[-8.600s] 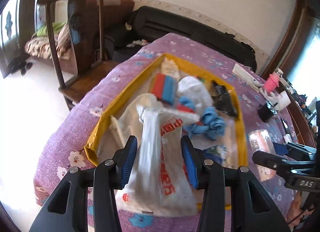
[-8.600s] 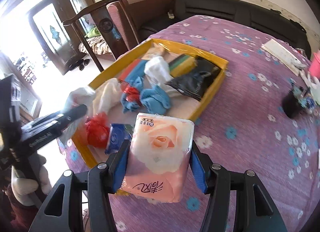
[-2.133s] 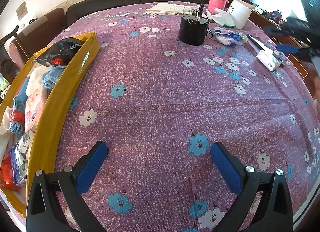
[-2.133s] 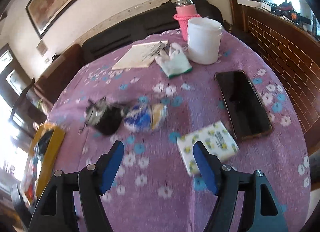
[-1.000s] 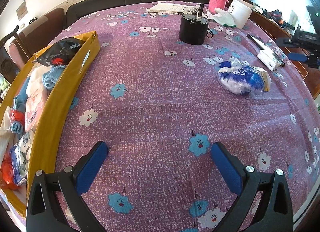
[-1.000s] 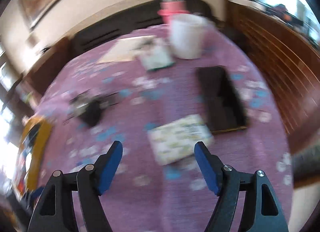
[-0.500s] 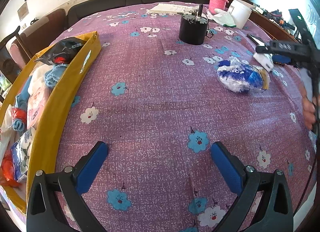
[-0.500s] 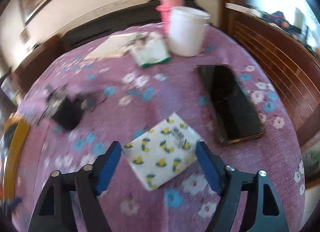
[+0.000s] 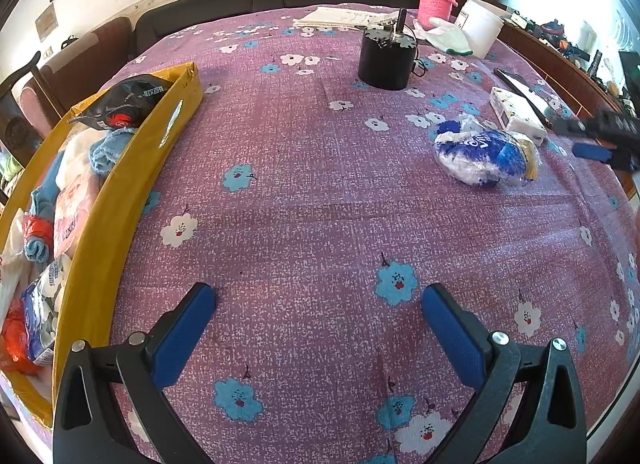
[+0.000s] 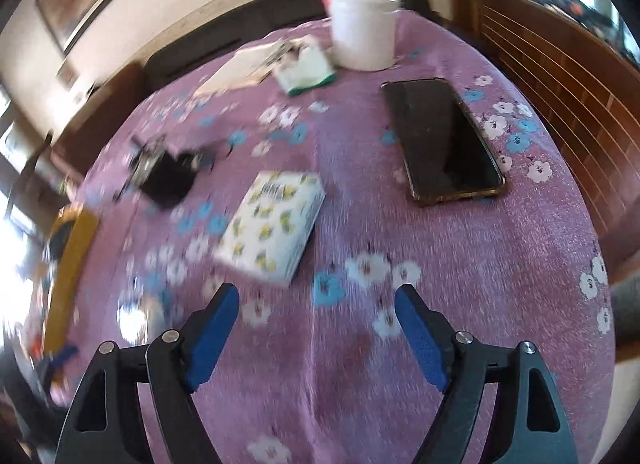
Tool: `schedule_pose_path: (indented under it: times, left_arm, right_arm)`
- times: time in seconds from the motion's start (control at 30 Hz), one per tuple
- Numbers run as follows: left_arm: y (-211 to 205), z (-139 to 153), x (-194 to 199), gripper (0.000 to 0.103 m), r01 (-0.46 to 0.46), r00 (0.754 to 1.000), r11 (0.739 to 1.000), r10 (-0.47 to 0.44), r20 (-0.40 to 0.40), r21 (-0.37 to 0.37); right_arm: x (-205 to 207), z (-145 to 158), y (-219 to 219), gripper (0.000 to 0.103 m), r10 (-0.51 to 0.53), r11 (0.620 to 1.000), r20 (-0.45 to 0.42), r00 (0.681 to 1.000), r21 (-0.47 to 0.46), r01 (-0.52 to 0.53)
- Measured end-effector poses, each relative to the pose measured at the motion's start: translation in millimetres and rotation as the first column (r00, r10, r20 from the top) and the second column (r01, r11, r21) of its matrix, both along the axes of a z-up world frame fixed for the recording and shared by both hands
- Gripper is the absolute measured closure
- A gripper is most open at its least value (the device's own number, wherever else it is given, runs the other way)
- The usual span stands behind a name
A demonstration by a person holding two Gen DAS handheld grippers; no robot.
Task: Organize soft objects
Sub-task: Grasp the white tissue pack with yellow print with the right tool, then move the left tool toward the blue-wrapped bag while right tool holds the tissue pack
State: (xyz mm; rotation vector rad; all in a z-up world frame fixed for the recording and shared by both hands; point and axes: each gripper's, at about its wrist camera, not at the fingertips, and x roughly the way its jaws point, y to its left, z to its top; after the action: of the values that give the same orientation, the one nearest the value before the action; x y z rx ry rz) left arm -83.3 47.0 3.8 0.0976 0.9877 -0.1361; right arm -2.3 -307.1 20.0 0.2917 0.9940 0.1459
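The step in hand looks like the fetching of the next soft item: the right gripper (image 10: 316,308) is over the purple cloth (image 10: 460,264) with its jaws opening and nothing between them. A tissue pack (image 10: 272,224), white with yellow print, lies flat just ahead of the jaws and a little toward the left one, clear of both pads. Farther ahead, on the right jaw's side, a phone (image 10: 440,140) lies near the pack but apart from it; it is no soft thing and should be left alone.

The left gripper (image 9: 320,324) hovers over bare cloth, jaws wide apart and empty. A blue-and-white bag (image 9: 486,158) lies well ahead of its right jaw. The yellow tray (image 9: 120,192), already holding cloths, packets and bags, runs along outside its left jaw.

The next move, as I judge it, calls for the right jaws to shift a little left and forward so that the pack sits between the pads across its narrow sides, then lower to the cloth and close. The view is blurred, so the pack's exact angle is uncertain. After that comes the carry to the tray, well off to the left.
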Motion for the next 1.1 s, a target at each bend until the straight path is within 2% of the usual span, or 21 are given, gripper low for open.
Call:
schedule_pose_path:
  times: [0.07, 0.23, 0.33, 0.37, 0.43, 0.5, 0.6, 0.67, 1.1]
  left_arm:
    - [0, 0, 1, 0.0, 0.0, 1.0, 1.0, 0.0, 0.0, 0.0]
    - [0, 0, 0, 0.0, 0.0, 1.0, 1.0, 0.0, 0.0, 0.0]
    - [0, 0, 1, 0.0, 0.0, 1.0, 1.0, 0.0, 0.0, 0.0]
    - [0, 0, 1, 0.0, 0.0, 1.0, 1.0, 0.0, 0.0, 0.001]
    - [0, 0, 1, 0.0, 0.0, 1.0, 1.0, 0.0, 0.0, 0.0]
    - [0, 0, 0, 0.0, 0.001, 1.0, 1.0, -0.001, 0.0, 0.0]
    - [0, 0, 1, 0.0, 0.001, 1.0, 1.0, -0.001, 0.0, 0.0]
    - [0, 0, 1, 0.0, 0.0, 1.0, 1.0, 0.0, 0.0, 0.0]
    - [0, 0, 0, 0.0, 0.001, 1.0, 1.0, -0.001, 0.0, 0.001]
  right_arm:
    - [12, 0, 10, 0.019, -0.025, 1.0, 0.003, 1.0, 0.012, 0.025]
    - [33, -9, 37, 0.02, -0.064, 0.998, -0.001, 0.998, -0.029, 0.064]
    - [37, -13, 53, 0.017, -0.067, 0.993, 0.03, 0.997, -0.093, 0.069]
    - [36, -13, 56, 0.018, -0.058, 0.991, 0.044, 0.997, -0.118, 0.063]
    - [31, -15, 57, 0.028, -0.057, 0.984, 0.074, 0.996, -0.165, 0.068]
    - [27, -13, 48, 0.042, -0.076, 0.986, 0.091, 0.993, -0.143, 0.089]
    - [22, -13, 28, 0.043, -0.107, 0.992, 0.098, 0.989, -0.053, 0.112]
    - [22, -13, 21, 0.043, -0.114, 0.993, 0.098, 0.989, -0.024, 0.117]
    - [22, -12, 20, 0.044, -0.117, 0.993, 0.103, 0.988, -0.022, 0.12]
